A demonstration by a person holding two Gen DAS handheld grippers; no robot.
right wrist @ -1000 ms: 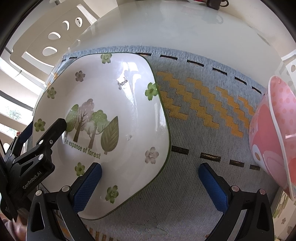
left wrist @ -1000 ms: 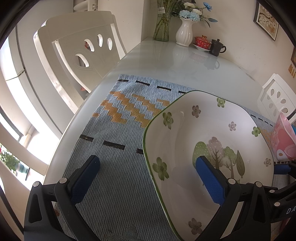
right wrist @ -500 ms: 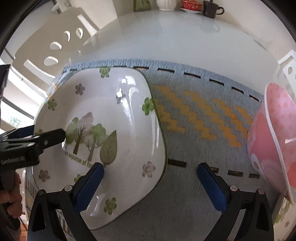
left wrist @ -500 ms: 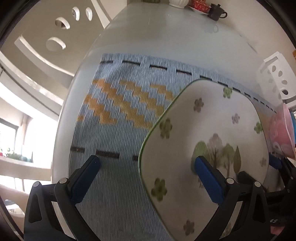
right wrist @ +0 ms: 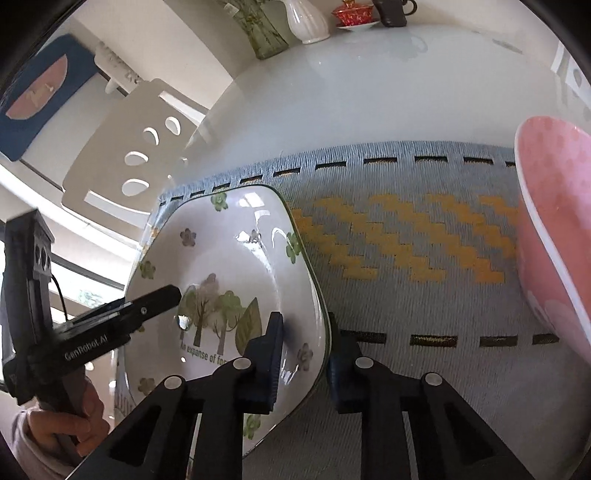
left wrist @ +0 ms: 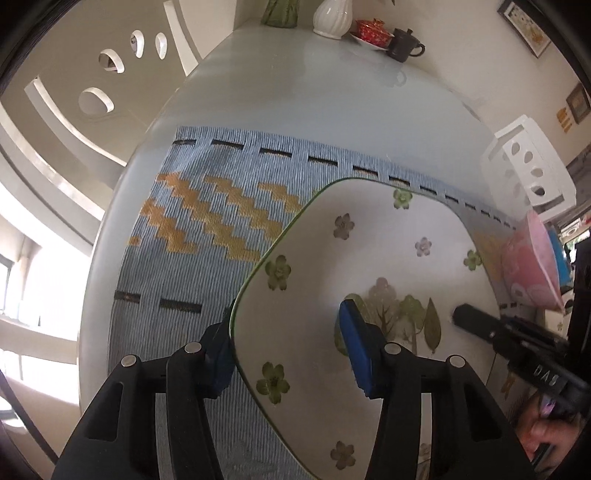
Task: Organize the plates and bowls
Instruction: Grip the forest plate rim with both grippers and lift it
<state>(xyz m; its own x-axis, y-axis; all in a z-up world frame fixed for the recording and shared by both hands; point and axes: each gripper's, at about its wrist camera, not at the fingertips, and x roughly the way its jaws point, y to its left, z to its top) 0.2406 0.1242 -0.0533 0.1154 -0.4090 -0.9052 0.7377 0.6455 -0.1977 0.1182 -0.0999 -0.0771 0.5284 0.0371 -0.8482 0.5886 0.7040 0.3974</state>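
A white square plate with green rim, flowers and a forest picture is held over the blue woven mat. My left gripper is shut on its left rim, one finger under, one inside. My right gripper is shut on the plate's right rim. A pink bowl stands on the mat's right end; it also shows in the left wrist view.
The mat lies on a glossy white table. At the far end stand a white vase, a red lidded cup and a dark mug. White chairs flank the table.
Both grippers have closed onto opposite rims of the plate. The views have tilted and the plate looks raised off the mat.
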